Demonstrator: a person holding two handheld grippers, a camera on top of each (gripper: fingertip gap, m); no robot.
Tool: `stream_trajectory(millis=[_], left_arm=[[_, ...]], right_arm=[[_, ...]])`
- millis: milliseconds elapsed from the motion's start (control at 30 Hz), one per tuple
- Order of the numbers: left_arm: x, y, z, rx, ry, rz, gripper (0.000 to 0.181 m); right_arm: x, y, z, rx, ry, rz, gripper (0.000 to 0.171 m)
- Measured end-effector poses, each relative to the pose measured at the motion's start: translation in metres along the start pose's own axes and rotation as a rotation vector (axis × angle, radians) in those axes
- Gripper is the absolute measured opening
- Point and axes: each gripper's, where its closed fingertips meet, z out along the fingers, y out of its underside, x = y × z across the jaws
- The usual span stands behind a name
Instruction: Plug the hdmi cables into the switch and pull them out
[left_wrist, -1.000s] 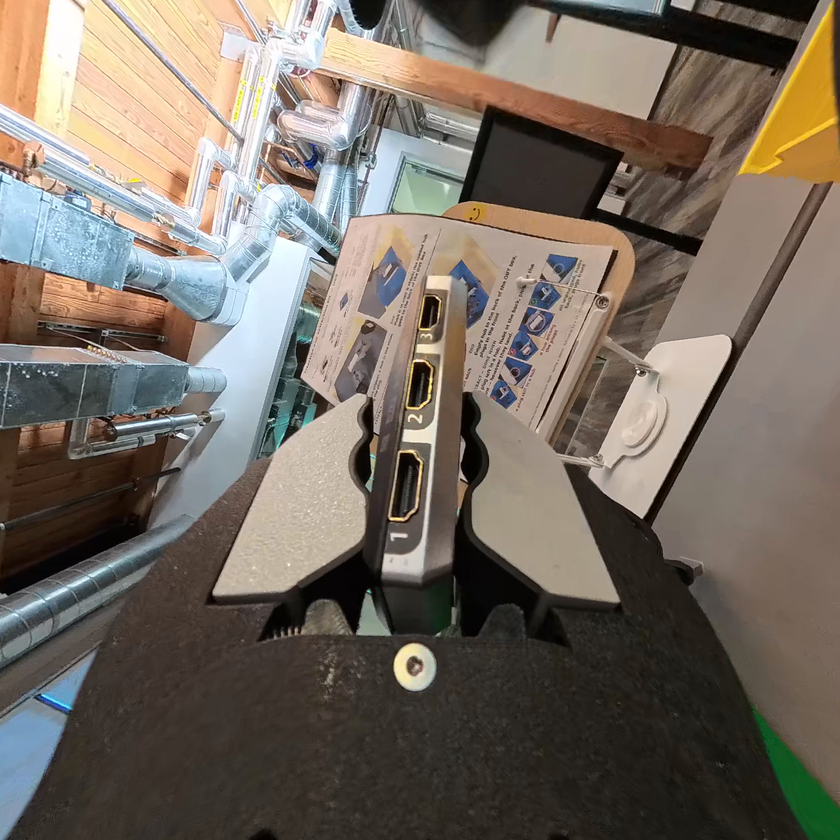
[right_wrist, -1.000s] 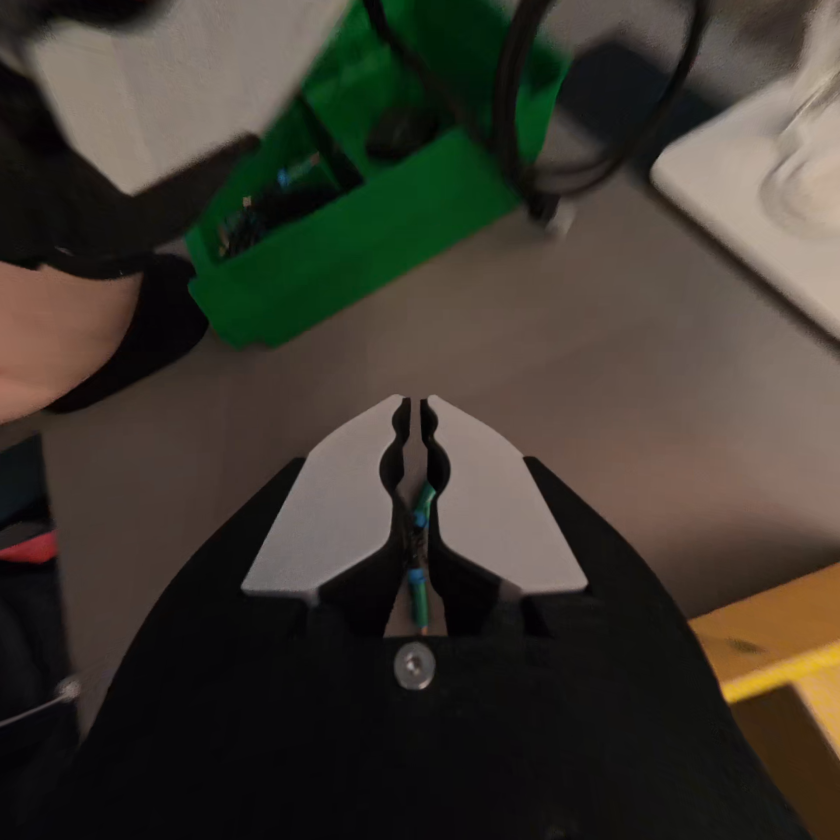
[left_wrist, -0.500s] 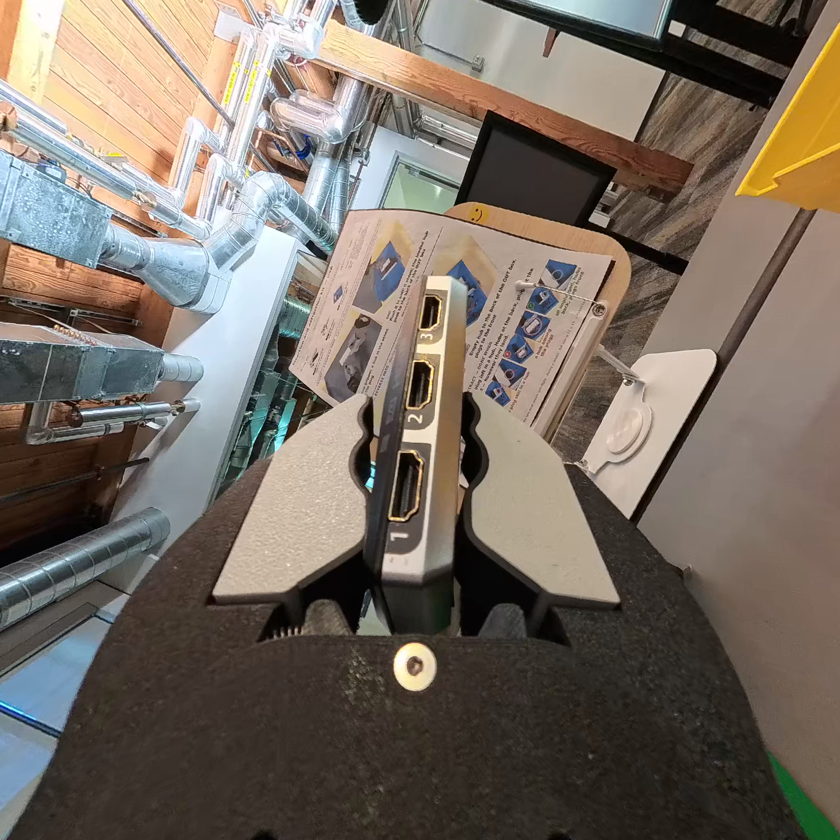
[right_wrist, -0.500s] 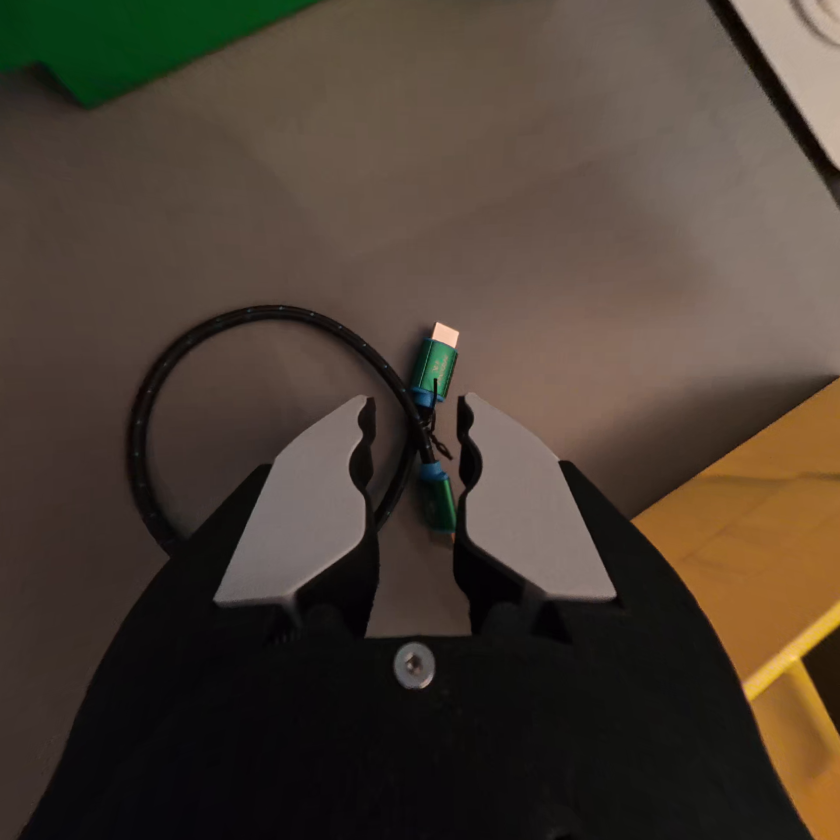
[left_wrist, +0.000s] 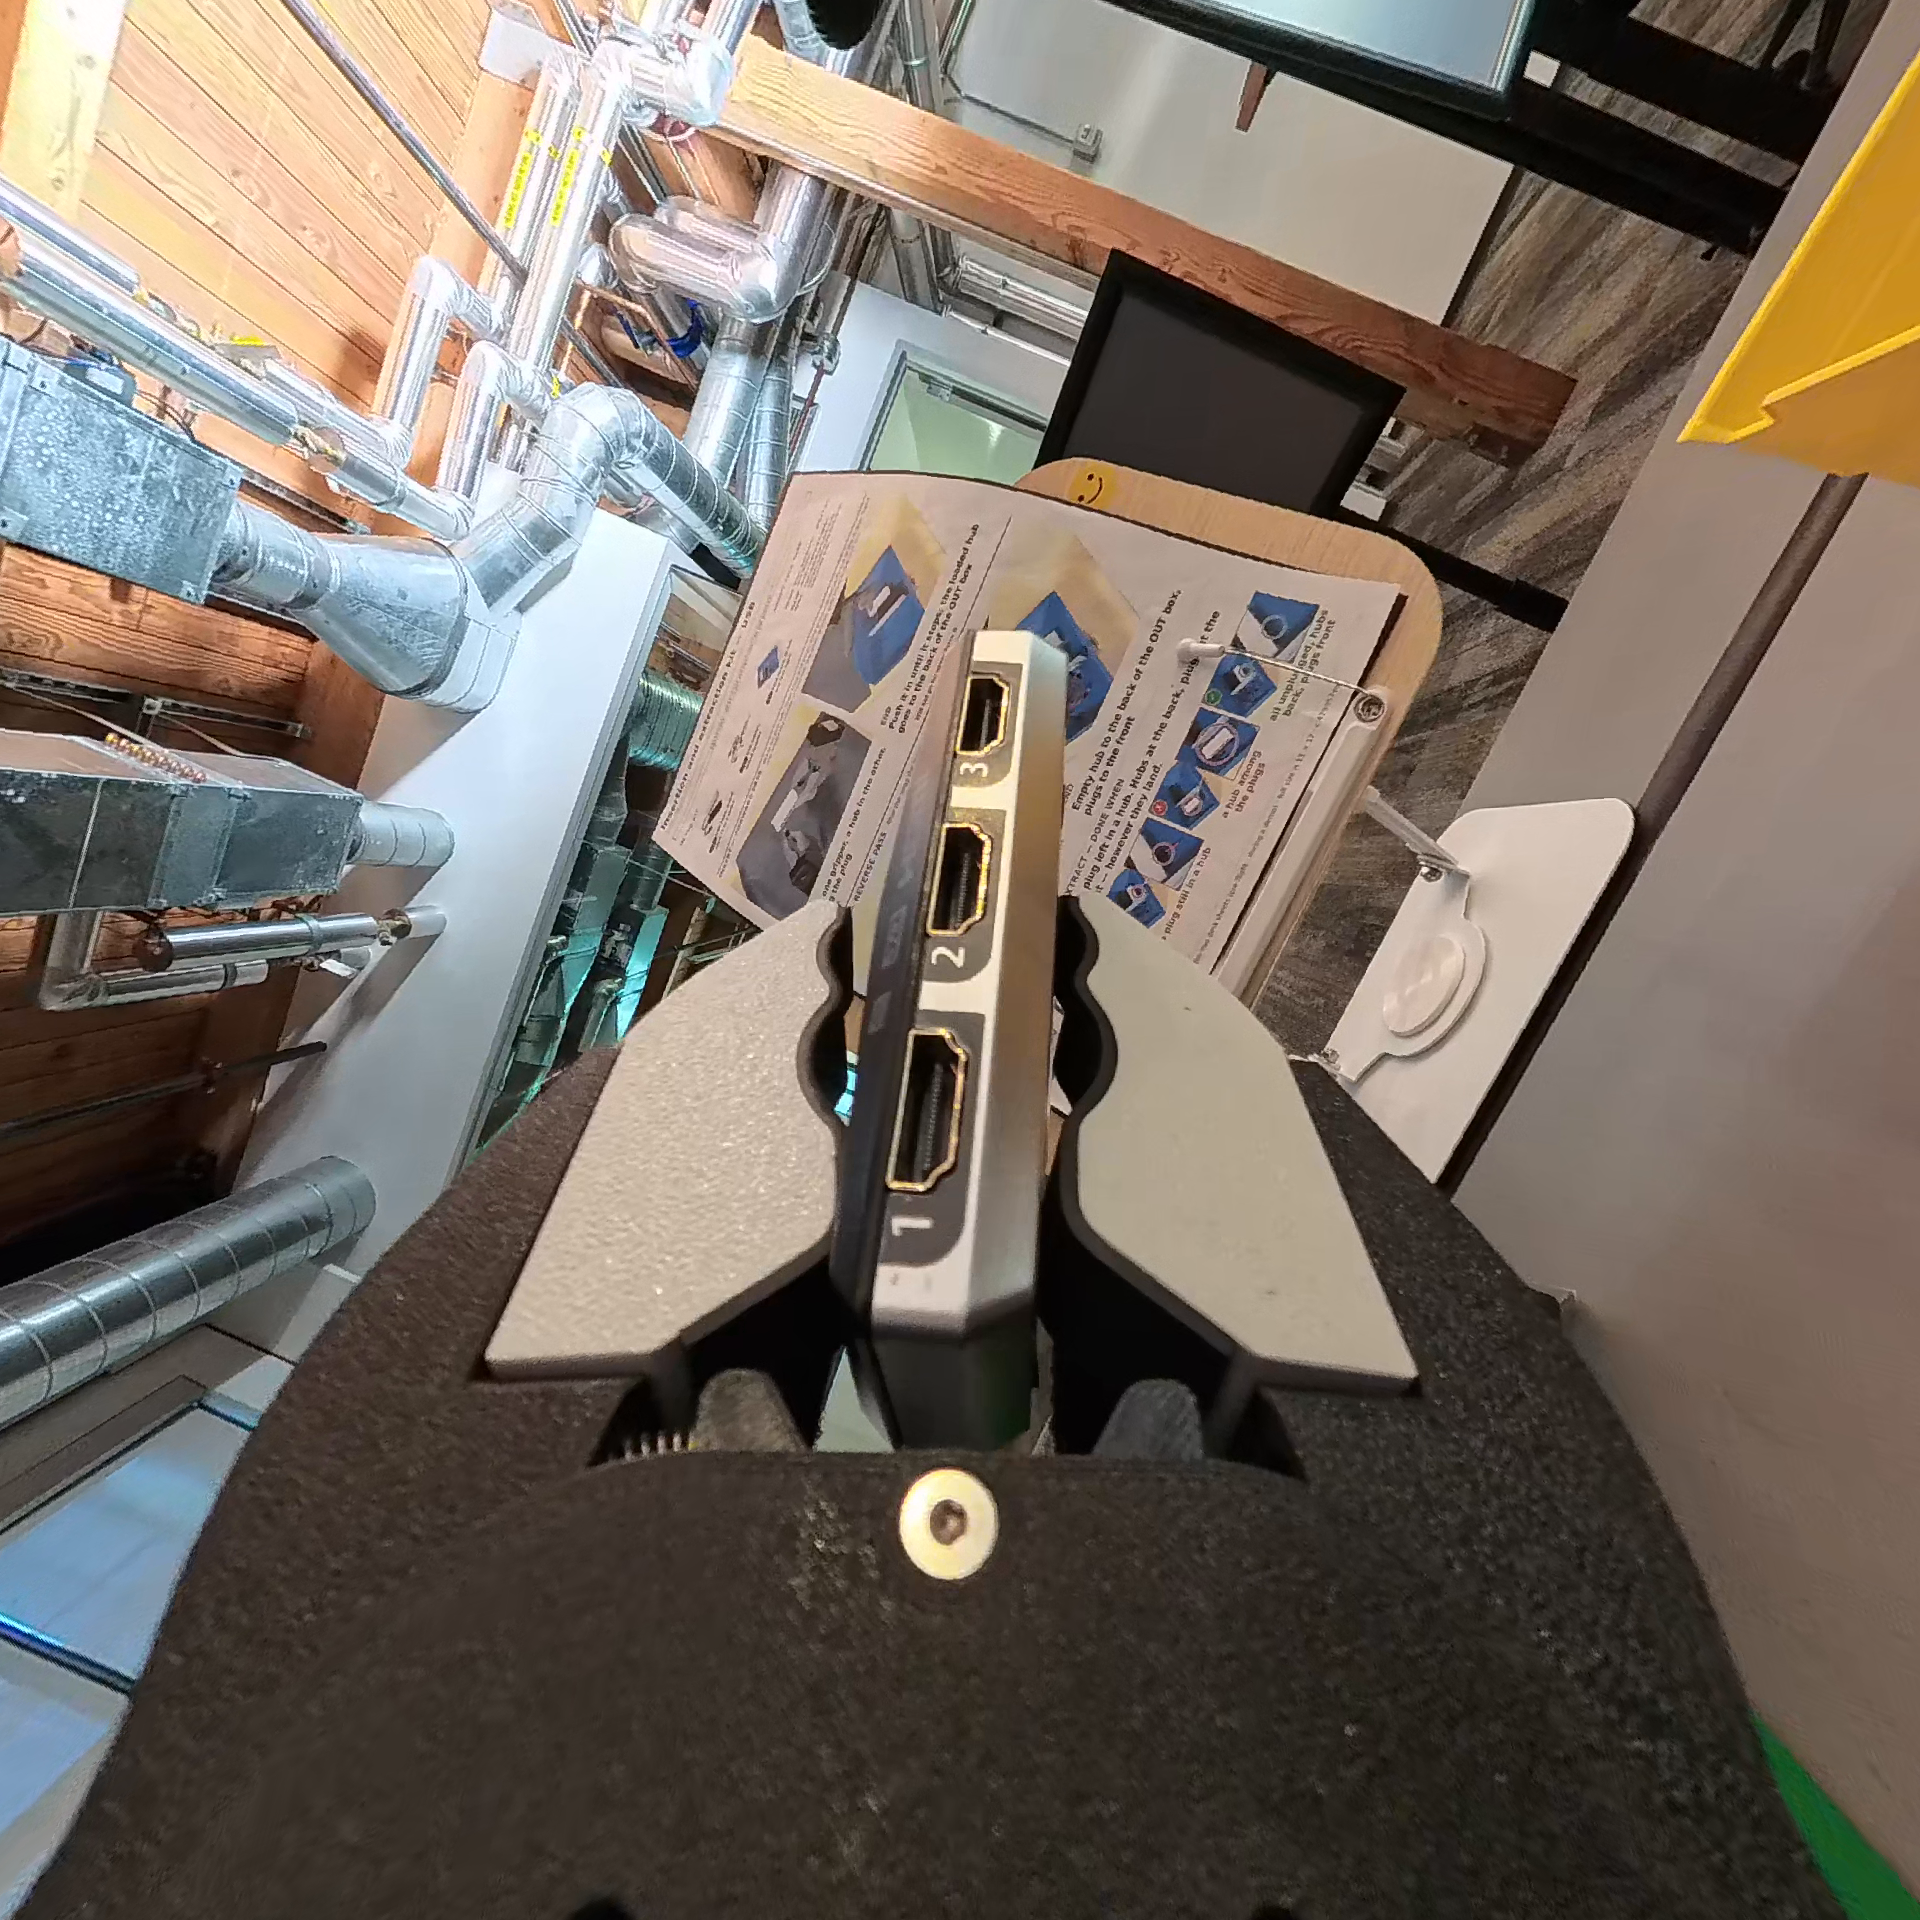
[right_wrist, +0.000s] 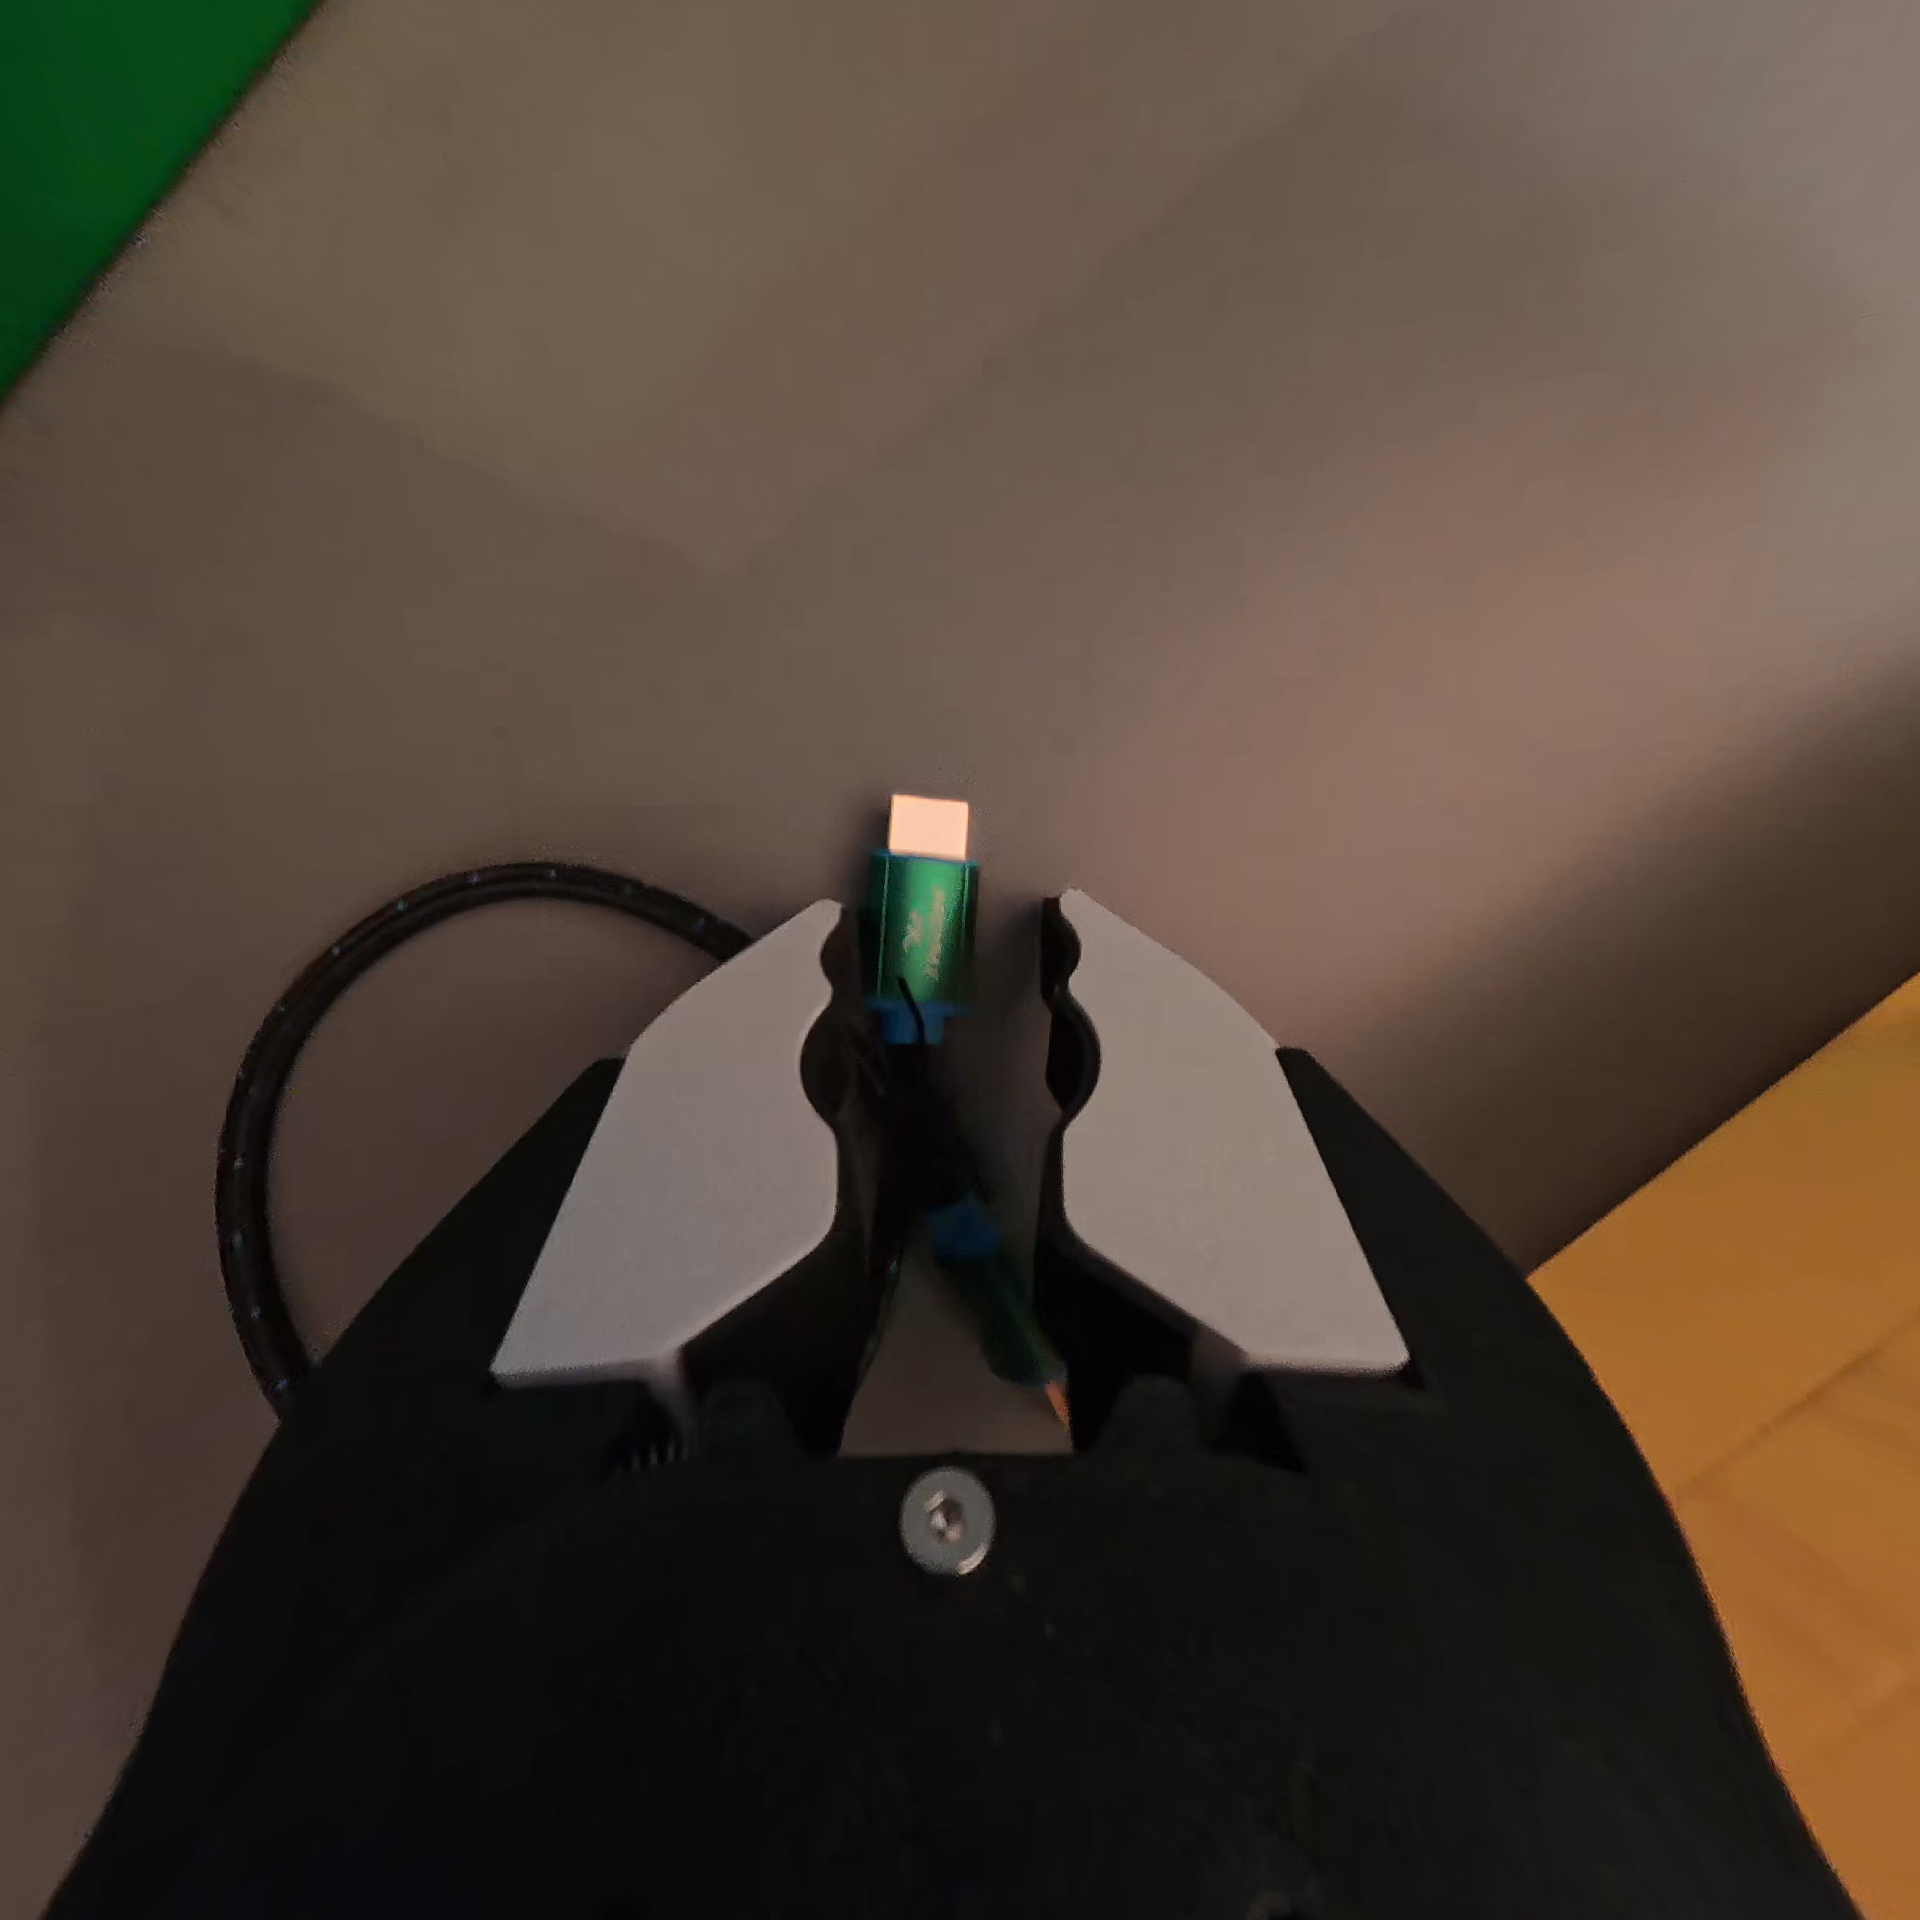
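Note:
My left gripper (left_wrist: 951, 925) is shut on the HDMI switch (left_wrist: 961, 997), a slim grey and black box held on edge. Its three gold-rimmed ports face me and all are empty. In the right wrist view, a short black braided HDMI cable (right_wrist: 260, 1060) lies coiled on the grey table (right_wrist: 1143, 468). One green plug (right_wrist: 925, 920) with a bright metal tip lies between my right gripper's fingertips, pointing away. The second green plug (right_wrist: 1003, 1314) lies deeper between the fingers. My right gripper (right_wrist: 945, 914) is open around the first plug, close over the table.
A green bin (right_wrist: 94, 156) sits at the far left and a yellow bin (right_wrist: 1714, 1299) at the right. In the left wrist view, an instruction sheet on a wooden board (left_wrist: 1164, 665) with a white base (left_wrist: 1486, 977) stands behind the switch, a yellow bin (left_wrist: 1829, 312) top right. Left tips to right tips: about 30 cm.
My right gripper opened from shut and dropped closer over the cable on the table, so the green plug now lies between its fingertips. My left gripper still holds the switch, tilted slightly.

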Motion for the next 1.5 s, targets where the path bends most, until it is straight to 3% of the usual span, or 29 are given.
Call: stream_trajectory(millis=[333,500,733,967,1200,1333,1500], left_arm=[[0.002,-0.001,0.001,-0.001,0.006,0.010,0.037],[0.005,-0.001,0.001,-0.004,0.012,0.020,0.037],[0.009,-0.002,0.002,0.003,0.011,0.023,0.037],[0.022,-0.008,0.001,0.041,0.041,0.088,0.037],[0.055,-0.028,-0.002,0.081,0.083,0.218,0.036],[0.065,-0.033,-0.002,0.069,0.102,0.218,0.036],[0.075,-0.031,0.000,0.025,0.104,0.293,0.036]], right_arm=[[0.007,0.003,-0.011,0.055,0.120,-0.071,0.026],[0.007,0.013,-0.009,-0.006,0.056,0.058,0.028],[0.002,0.008,-0.009,0.076,0.026,-0.009,0.022],[0.004,-0.035,-0.079,0.277,0.072,-0.122,0.021],[0.001,-0.071,-0.147,0.277,0.017,-0.242,0.021],[0.001,-0.086,-0.160,0.259,0.014,-0.309,0.021],[0.000,-0.076,-0.152,0.095,0.007,-0.383,0.021]])
